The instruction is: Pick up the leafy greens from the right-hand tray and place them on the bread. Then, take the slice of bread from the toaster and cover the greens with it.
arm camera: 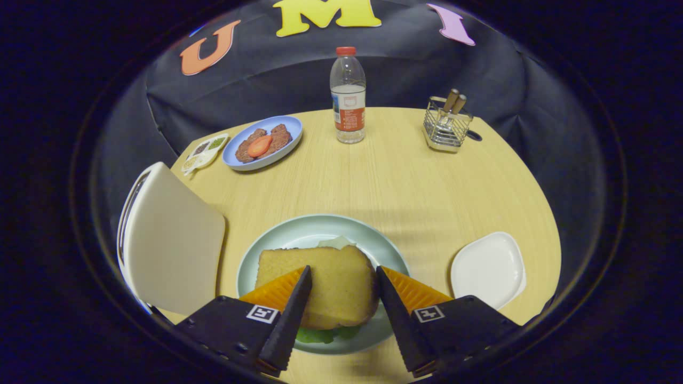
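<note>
Two fingers of the hand-held gripper (pixel 341 274) stand spread on either side of a slice of bread (pixel 320 285), and we judge them to flank it loosely, since we cannot tell whether either one touches the crust. The slice lies flat on the pale green plate (pixel 320 226) just ahead of us, and leafy greens (pixel 320 335) peek out from under its near edge, while a pale bit of something shows beyond its far edge. We read this as the cover slice already set over the greens, so the task looks close to done; the fingers are apart because the bread needs no more holding once it rests on the stack. The white tray (pixel 488 266) to the right of the plate is where the greens would have come from. The toaster (pixel 171 240) stands upright just left of the plate, near enough that a slice travels only a short way to the plate. Farther across the table (pixel 405 186) sit a blue plate (pixel 264 144) with meat patties and a tomato slice, a small dish of seasonings (pixel 204 152) beside it, a water bottle (pixel 348 96), and a wire holder (pixel 447 125) with wooden handles; all are well apart from our work and likely play no part here.
</note>
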Demonstrator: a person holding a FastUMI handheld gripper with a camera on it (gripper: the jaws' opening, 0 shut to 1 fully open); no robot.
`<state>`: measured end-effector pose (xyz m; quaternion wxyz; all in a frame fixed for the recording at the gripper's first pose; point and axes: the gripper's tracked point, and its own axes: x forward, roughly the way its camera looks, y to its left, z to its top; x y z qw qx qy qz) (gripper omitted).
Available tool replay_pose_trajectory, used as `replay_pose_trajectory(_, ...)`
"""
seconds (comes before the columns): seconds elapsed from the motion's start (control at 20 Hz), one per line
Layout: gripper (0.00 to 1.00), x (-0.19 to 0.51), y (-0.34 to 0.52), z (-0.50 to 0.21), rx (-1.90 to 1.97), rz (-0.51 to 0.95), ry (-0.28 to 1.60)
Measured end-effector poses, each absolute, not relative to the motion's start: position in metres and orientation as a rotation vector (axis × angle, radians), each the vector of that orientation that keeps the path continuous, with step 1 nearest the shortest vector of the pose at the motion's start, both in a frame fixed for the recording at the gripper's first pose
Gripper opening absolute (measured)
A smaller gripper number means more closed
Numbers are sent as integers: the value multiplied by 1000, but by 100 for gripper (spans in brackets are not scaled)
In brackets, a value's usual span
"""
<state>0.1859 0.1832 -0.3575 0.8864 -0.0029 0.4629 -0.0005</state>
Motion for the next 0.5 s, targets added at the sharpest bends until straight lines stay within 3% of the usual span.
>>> replay_pose_trajectory(0.25, 77, 178, 182, -317, -60, 12, 860)
replay_pose_trajectory(0.5, 87, 154, 191, -238, -35, 56, 713)
